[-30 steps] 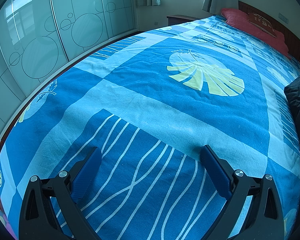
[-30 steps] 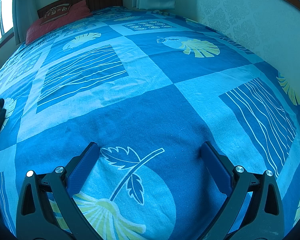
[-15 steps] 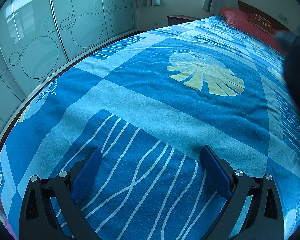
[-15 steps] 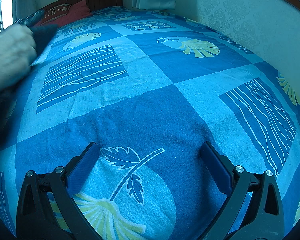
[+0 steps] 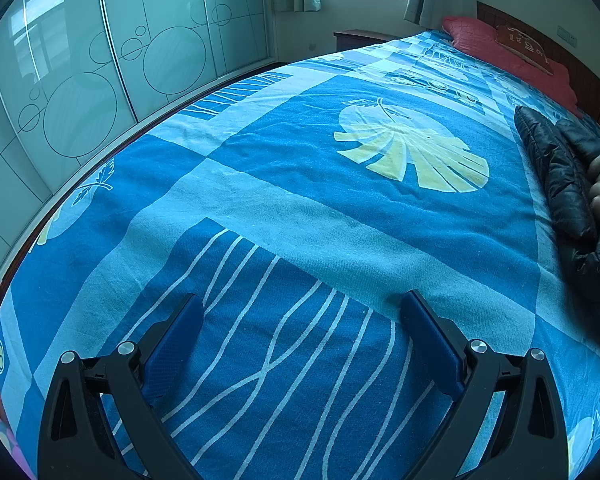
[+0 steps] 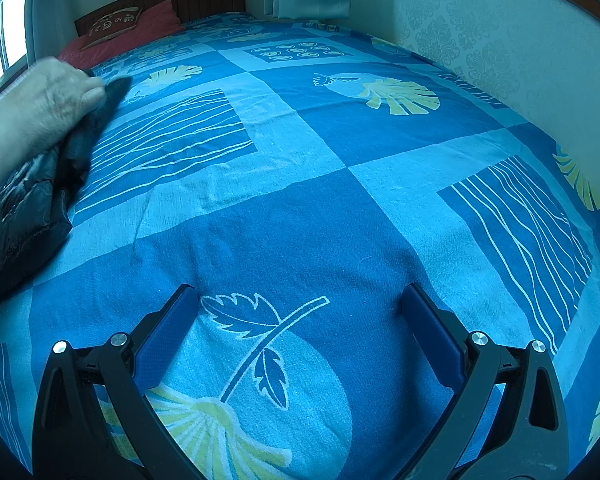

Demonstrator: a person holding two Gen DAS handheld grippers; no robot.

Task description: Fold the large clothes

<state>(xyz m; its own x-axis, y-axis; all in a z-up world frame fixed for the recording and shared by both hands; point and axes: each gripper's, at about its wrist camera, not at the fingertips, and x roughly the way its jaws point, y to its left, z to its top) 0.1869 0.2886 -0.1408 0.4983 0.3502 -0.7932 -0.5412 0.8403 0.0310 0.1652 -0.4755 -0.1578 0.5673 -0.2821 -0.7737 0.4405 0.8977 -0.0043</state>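
Black padded jacket (image 5: 560,176) now lies flat on bed (image 5: 300,160) between both tongs, hand (image 6: 48,108) pressing it; 0.5 s ago it was mid-air, blurred; left tongs (image 5: 300,316) and right tongs (image 6: 300,308) unchanged, wide, empty.

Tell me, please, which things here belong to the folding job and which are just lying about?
Job: black puffer jacket, the bare hand on it, left tongs and right tongs, both open.
Lying about: red pillow, bedspread, wardrobe doors.
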